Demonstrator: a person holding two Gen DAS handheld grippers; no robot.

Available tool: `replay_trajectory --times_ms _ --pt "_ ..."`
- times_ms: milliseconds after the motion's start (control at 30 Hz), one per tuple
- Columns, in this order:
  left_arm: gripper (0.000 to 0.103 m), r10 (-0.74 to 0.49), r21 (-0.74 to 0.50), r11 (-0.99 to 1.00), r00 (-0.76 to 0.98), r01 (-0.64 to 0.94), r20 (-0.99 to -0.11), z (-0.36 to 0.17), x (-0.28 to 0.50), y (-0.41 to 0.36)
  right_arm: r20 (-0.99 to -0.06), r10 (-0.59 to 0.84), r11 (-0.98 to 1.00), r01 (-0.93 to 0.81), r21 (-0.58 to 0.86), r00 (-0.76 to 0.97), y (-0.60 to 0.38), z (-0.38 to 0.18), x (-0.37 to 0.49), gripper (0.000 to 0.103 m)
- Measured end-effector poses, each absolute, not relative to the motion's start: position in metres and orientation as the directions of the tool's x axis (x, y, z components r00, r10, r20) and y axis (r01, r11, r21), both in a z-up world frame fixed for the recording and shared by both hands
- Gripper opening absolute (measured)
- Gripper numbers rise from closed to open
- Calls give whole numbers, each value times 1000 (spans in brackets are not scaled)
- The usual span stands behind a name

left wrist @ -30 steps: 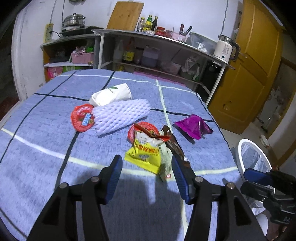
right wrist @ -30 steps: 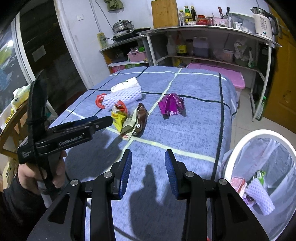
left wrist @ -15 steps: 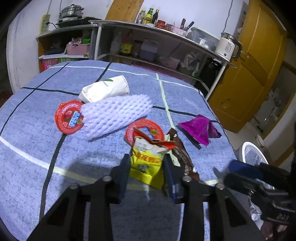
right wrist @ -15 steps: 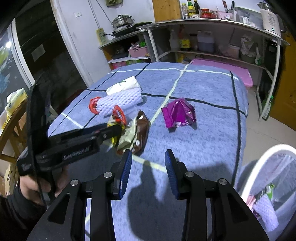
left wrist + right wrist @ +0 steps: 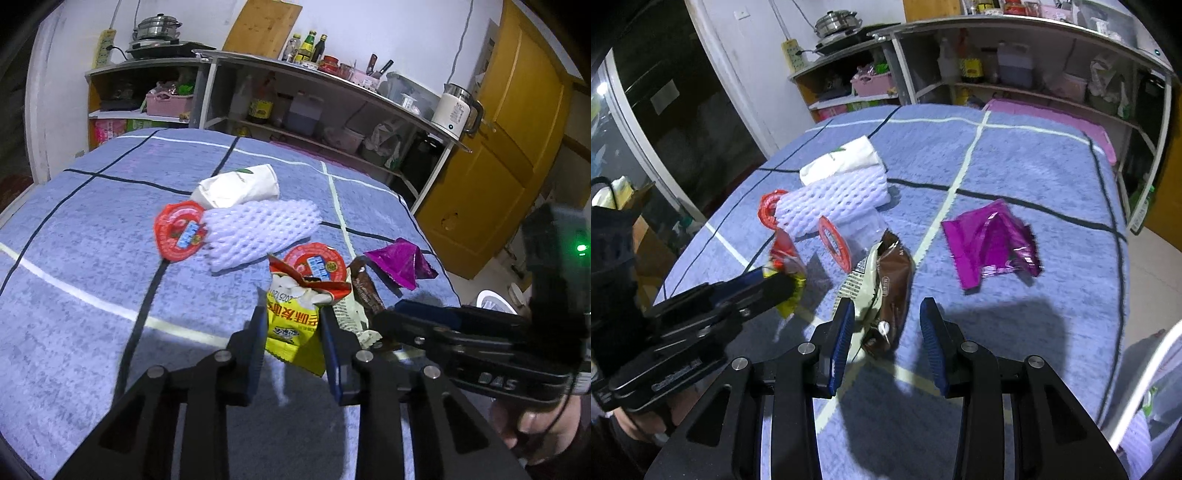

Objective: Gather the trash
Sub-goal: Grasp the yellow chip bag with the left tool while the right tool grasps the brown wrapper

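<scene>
Left gripper point(image 5: 293, 325) closed from wide onto yellow snack bag point(image 5: 295, 325) at lower centre, pickup secured; right gripper point(image 5: 886, 325) gaped, empty, straddling brown wrapper point(image 5: 892, 291).

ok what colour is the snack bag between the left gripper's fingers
Yellow with a red torn top, the snack bag; clearest in the left wrist view.

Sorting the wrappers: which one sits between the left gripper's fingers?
The yellow snack bag, lifted in the left hand-held gripper; the brown wrapper and purple wrapper lie flat.
</scene>
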State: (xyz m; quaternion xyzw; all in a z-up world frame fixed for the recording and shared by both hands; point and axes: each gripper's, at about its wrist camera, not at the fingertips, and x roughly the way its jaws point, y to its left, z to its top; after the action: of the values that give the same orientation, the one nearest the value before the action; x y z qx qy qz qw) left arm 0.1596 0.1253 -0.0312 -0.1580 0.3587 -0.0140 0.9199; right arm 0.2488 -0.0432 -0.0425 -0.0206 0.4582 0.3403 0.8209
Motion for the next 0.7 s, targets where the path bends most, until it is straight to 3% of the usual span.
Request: replay_trajectory --times_ms 133,233,700 --pt "30 -130 -302 948 748 -98 -651 -30 155 130 -784 520 773 -577 262 340 -38 -49 250 22" --pt "30 -126 -301 948 750 -101 -649 -29 152 130 -780 518 777 -574 259 350 -39 -48 247 19" --pt "30 -132 -287 955 758 -76 -639 -15 128 109 -744 534 789 -554 266 402 -74 -29 220 17"
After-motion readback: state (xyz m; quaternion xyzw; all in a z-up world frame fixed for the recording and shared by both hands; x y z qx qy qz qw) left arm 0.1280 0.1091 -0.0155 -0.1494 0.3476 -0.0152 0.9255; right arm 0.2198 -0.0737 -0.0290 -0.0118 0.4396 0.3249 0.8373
